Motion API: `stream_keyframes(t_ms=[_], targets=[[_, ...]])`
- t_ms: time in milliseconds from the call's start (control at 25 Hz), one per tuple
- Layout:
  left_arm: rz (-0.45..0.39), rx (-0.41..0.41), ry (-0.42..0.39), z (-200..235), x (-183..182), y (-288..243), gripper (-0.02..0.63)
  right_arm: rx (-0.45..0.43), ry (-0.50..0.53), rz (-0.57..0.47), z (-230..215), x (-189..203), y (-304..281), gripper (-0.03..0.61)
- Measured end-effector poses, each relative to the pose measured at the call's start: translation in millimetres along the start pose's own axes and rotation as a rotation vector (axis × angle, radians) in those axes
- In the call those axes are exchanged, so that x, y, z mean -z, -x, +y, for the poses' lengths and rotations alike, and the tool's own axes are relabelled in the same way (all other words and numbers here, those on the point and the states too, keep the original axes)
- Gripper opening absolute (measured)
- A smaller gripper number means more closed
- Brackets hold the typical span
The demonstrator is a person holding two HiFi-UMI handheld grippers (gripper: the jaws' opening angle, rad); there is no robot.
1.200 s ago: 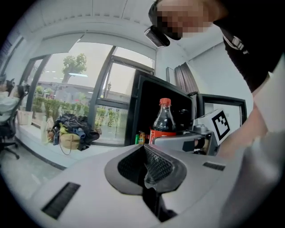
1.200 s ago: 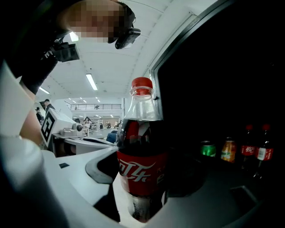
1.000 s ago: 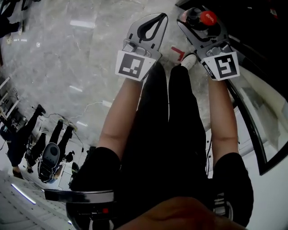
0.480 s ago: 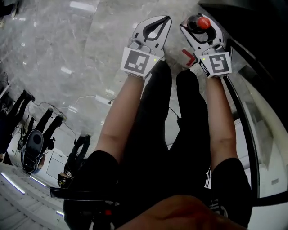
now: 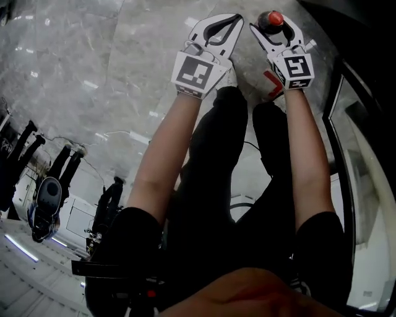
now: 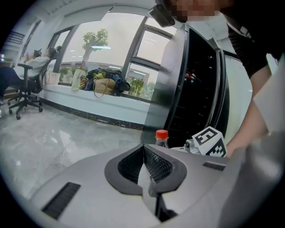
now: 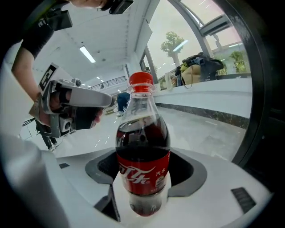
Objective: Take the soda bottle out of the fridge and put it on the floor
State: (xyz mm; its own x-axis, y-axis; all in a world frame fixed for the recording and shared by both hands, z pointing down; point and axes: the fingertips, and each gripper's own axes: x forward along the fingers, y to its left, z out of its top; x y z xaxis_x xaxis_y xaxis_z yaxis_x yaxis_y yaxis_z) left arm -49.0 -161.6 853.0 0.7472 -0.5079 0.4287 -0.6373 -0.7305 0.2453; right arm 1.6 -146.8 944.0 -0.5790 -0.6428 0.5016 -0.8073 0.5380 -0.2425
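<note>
The soda bottle [image 7: 143,147], dark cola with a red label and red cap, stands upright between the jaws of my right gripper [image 7: 143,196], which is shut on its lower body. In the head view the bottle's red cap [image 5: 273,18] shows at the top right inside the right gripper [image 5: 273,26], above the grey marble floor [image 5: 93,68]. My left gripper [image 5: 221,26] hangs just left of it, shut and holding nothing. From the left gripper view [image 6: 144,162] the bottle's cap [image 6: 161,135] shows beyond the jaws. The fridge [image 6: 196,84] stands open-fronted and dark at the right.
The person's black-trousered legs [image 5: 229,179] and a white shoe [image 5: 232,77] lie below the grippers. The fridge door frame [image 5: 356,155] runs down the right side. Office chairs [image 6: 26,87] and a low window ledge with bags [image 6: 104,87] stand far across the floor.
Both grippers have moved up the head view and a little right, away from the fridge and over the floor, the right one still carrying the bottle.
</note>
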Motion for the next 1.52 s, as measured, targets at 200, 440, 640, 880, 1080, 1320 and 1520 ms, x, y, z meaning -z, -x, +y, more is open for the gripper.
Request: stream_keyframes(t_ms=[200, 440, 640, 880, 1080, 1320, 1520], targets=[[0.007, -0.014, 0.011, 23.8, 41.8, -17.6, 0.005, -0.011, -0.011, 0.022, -11.3, 49.7, -51.8, 0.316], [0.019, -0.016, -0.014, 45.1, 68.7, -23.4, 0.005, -0.046, 0.032, 0.046, -17.2, 79.5, -103.9, 0.316], [0.007, -0.036, -0.001, 56.0, 79.5, -24.3, 0.005, -0.064, 0.067, 0.069, -17.5, 98.1, -121.9, 0.316], [0.000, -0.053, 0.020, 55.7, 77.8, -20.0, 0.005, -0.087, 0.116, 0.079, -11.6, 99.5, -119.2, 0.318], [0.001, -0.051, 0.025, 48.1, 59.1, -13.5, 0.005, -0.128, 0.124, 0.081, 3.4, 77.9, -112.9, 0.318], [-0.007, -0.049, 0.016, 33.5, 8.9, 7.5, 0.005, -0.159, 0.130, 0.093, 25.0, 40.7, -79.8, 0.319], [-0.025, -0.053, 0.002, 16.1, -52.7, 30.1, 0.005, -0.132, 0.134, 0.063, 22.5, -22.9, -41.9, 0.319]])
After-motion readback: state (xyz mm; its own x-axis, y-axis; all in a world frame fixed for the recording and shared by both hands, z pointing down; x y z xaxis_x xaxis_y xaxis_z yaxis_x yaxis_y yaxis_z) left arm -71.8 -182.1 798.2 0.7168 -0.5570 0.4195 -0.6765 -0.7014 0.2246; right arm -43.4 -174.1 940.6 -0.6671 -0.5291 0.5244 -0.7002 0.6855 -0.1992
